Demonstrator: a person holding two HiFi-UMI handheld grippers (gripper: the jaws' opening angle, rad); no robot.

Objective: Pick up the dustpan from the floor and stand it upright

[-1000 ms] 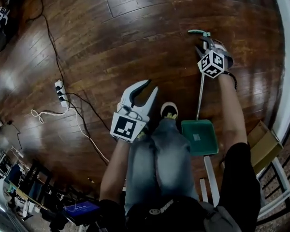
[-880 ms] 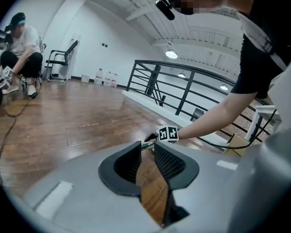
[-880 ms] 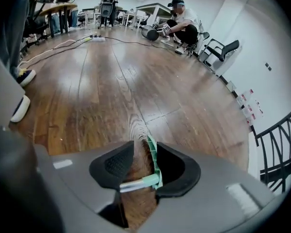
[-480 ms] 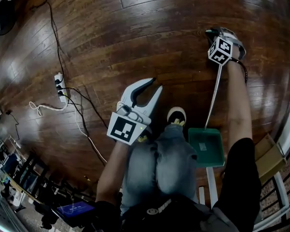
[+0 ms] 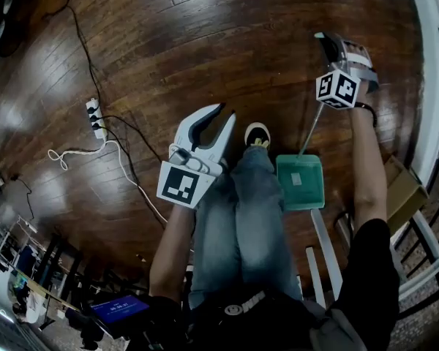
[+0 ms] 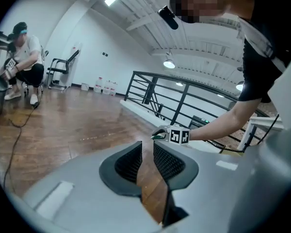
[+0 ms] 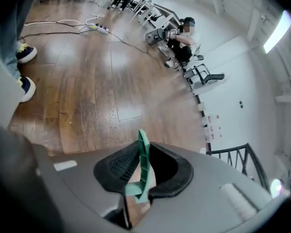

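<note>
Dustpan [image 5: 300, 183], seemingly light, stiff plastic, sits low beside the shoe [image 5: 257, 134] in the head view; left gripper view: left gripper [image 6: 148, 152] has its 2 jaws apart, empty; right gripper view: right gripper [image 7: 142, 152] is closing on the thin green handle end [image 7: 143, 171], the sensible hold.

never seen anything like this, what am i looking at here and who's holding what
No robot here: a person holds a claw in each hand. The head view comes from a camera on their head, looking down at the wooden floor. The other two views ride on the claws. The left claw is open and empty. The right claw is closing its jaws on the green handle of a dustpan, its pan low beside their leg. A power strip lies nearby.
</note>
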